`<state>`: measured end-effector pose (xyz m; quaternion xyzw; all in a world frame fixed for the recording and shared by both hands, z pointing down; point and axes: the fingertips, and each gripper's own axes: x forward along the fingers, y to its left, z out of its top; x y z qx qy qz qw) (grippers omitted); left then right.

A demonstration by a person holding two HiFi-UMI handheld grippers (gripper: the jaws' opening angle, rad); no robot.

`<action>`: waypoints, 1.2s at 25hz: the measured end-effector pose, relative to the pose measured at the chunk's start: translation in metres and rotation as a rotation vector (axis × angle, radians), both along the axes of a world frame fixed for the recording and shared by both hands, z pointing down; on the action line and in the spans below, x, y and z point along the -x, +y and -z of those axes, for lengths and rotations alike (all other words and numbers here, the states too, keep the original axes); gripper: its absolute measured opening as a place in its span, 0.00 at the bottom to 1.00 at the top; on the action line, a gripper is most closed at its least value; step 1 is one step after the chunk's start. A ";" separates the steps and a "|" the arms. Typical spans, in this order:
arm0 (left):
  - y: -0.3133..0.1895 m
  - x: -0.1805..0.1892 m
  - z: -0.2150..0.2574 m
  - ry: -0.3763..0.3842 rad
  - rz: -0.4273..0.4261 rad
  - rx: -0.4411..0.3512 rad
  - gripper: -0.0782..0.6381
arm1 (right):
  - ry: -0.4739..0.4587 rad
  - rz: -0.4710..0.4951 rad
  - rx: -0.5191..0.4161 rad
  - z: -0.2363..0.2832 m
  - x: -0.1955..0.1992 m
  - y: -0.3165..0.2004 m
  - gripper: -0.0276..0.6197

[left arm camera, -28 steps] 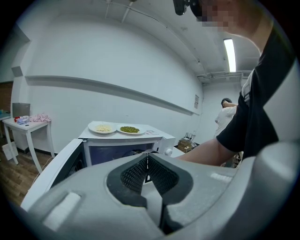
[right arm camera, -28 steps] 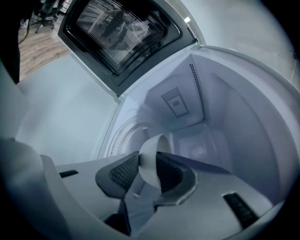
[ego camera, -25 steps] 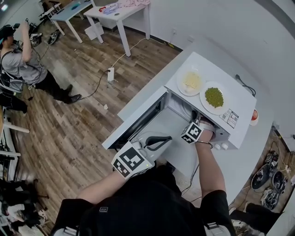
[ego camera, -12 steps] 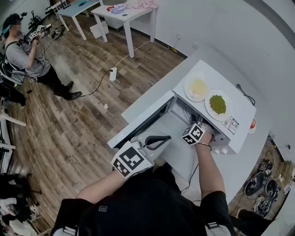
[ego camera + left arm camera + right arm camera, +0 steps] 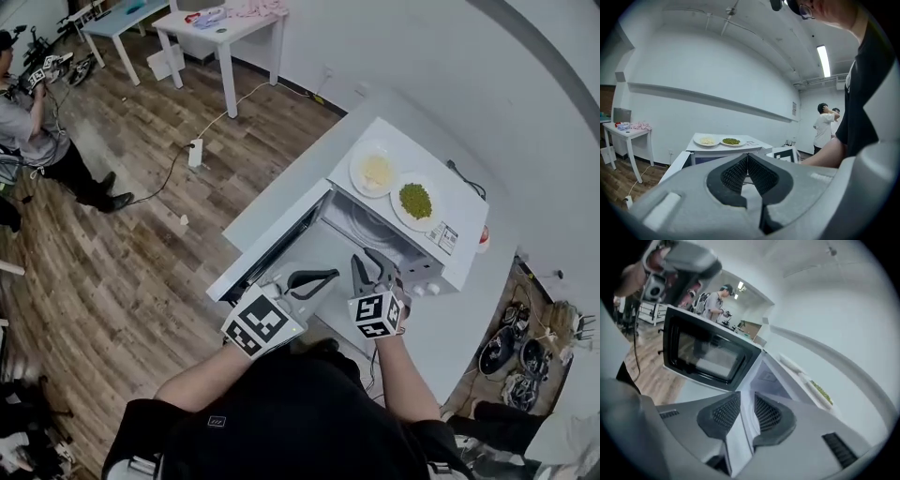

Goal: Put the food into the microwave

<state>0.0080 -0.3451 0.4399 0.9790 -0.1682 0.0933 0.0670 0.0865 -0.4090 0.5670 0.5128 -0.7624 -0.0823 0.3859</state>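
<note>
Right hand-held gripper (image 5: pixel 368 262), empty, is closing its jaws before the open microwave (image 5: pixel 417 150); left hand-held gripper (image 5: pixel 330 278) is sitting clenched, empty. Pea plate (image 5: pixel 396 208) and pale-food plate (image 5: pixel 356 180) are resting atop it, upper right of centre: stiff, breakable, spillable, probably wanting level rim grips.

the microwave (image 5: pixel 405 141) stands on the worktop (image 5: pixel 281 192), its door (image 5: pixel 279 251) open to the left. on its top, the left plate (image 5: pixel 375 172) lies just beside the right plate (image 5: pixel 415 202).
</note>
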 end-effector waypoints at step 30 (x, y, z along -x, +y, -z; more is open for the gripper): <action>0.308 -0.208 0.028 -0.037 -0.284 0.004 0.12 | -1.002 -0.094 -0.162 0.134 -0.158 0.408 0.09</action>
